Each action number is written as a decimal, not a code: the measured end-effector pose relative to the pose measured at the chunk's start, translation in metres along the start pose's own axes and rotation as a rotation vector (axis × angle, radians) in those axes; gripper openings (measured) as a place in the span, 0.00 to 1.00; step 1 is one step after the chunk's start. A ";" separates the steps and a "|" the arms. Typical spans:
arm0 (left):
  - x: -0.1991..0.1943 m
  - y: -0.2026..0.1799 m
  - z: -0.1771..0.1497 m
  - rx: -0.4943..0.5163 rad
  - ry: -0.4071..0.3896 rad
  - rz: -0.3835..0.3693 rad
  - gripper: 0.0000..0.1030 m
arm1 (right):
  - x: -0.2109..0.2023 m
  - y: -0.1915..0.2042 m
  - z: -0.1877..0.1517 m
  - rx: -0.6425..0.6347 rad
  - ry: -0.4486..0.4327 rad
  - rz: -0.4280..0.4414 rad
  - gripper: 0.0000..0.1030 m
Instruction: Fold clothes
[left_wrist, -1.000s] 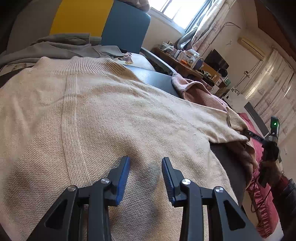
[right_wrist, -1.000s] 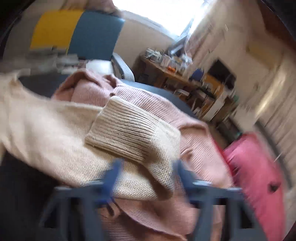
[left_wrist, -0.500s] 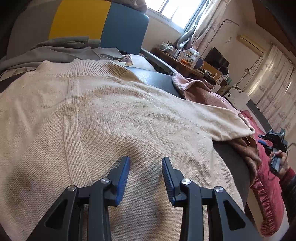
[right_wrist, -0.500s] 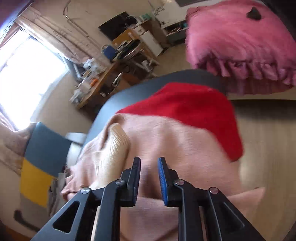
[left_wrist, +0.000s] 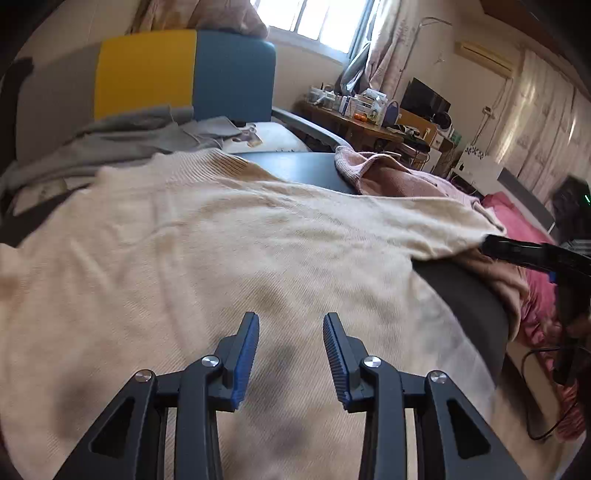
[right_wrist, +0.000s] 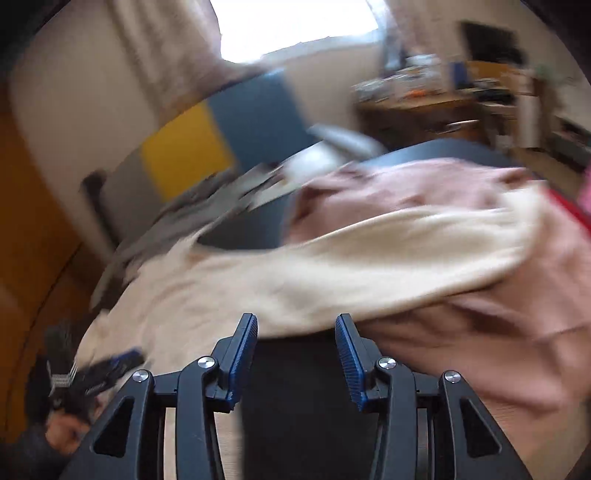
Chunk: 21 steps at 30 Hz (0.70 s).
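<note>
- Now the left gripper (left_wrist: 291, 350) hovers with its jaws parted and nothing between them, the cream knit sweater (left_wrist: 207, 240) spread flat just beneath.
- Over at the right gripper (right_wrist: 296, 349), the jaws have just been opening, nothing between them, the sweater's sleeve (right_wrist: 388, 258) draped just ahead over a pink sweater (right_wrist: 517, 332), likely lined up for a grab.
</note>
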<state>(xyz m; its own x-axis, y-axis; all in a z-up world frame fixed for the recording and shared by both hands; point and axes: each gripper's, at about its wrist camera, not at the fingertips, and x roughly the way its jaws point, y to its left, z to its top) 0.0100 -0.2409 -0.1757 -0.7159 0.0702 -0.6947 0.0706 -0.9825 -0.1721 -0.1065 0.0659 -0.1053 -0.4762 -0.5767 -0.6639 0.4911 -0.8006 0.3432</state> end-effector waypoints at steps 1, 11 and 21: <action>-0.011 0.003 -0.010 0.020 -0.010 0.040 0.35 | 0.017 0.021 -0.007 -0.041 0.039 0.029 0.44; -0.080 0.068 -0.124 -0.260 -0.055 0.176 0.35 | 0.093 0.117 -0.092 -0.383 0.253 -0.100 0.47; -0.091 0.053 -0.129 -0.247 -0.028 0.189 0.35 | 0.077 0.094 -0.110 -0.372 0.135 -0.139 0.55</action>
<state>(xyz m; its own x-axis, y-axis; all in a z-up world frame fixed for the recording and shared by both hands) 0.1685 -0.2775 -0.2112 -0.6923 -0.1177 -0.7119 0.3685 -0.9059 -0.2086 -0.0167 -0.0359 -0.1973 -0.4689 -0.4212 -0.7764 0.6707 -0.7417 -0.0027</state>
